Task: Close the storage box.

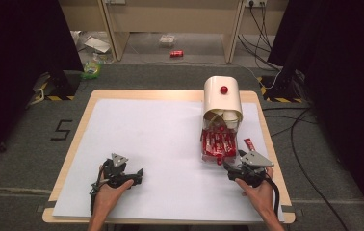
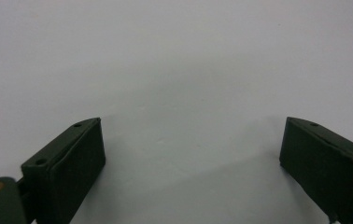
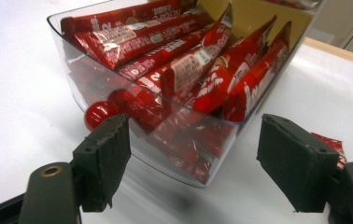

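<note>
White sheeting covers the wooden table (image 1: 84, 109). On it, a clear plastic bin (image 3: 118, 116) holds red snack sachets (image 3: 184, 70); right gripper (image 3: 193, 161) spread before it, left gripper (image 2: 191, 158) spread, both empty.

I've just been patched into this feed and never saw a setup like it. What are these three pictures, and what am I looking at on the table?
No robot here: a person holds a hand-held gripper in each hand. The high view looks down on the white table from the person's side. The left gripper is open over bare table, holding nothing. The other two pictures come from cameras riding on each gripper, looking along its black jaws. The right gripper is open, right at the front of a clear drawer full of red snack packets. The drawer has a small red knob and is pulled out of a cream box. One loose packet lies beside it.
</note>
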Action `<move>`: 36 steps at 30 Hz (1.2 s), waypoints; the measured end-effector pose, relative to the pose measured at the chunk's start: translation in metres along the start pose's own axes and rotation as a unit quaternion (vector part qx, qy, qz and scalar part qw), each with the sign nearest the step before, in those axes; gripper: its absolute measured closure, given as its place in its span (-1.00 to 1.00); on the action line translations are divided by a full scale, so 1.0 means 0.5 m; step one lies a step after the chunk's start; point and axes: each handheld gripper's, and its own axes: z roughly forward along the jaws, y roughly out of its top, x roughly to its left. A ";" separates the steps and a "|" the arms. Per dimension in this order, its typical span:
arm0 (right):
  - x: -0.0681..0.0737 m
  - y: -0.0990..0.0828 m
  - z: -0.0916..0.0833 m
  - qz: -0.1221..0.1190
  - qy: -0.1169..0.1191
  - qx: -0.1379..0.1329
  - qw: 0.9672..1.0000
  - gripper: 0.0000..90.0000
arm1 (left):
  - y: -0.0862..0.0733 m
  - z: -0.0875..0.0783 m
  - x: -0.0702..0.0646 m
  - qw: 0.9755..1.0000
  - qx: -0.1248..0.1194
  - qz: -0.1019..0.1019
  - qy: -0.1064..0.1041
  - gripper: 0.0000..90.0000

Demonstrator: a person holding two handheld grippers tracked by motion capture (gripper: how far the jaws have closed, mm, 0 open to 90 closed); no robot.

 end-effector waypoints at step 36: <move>-0.028 0.018 0.043 0.031 -0.022 -0.015 0.999 -0.47 | 0.000 0.000 0.000 1.000 0.001 0.000 0.000 -0.87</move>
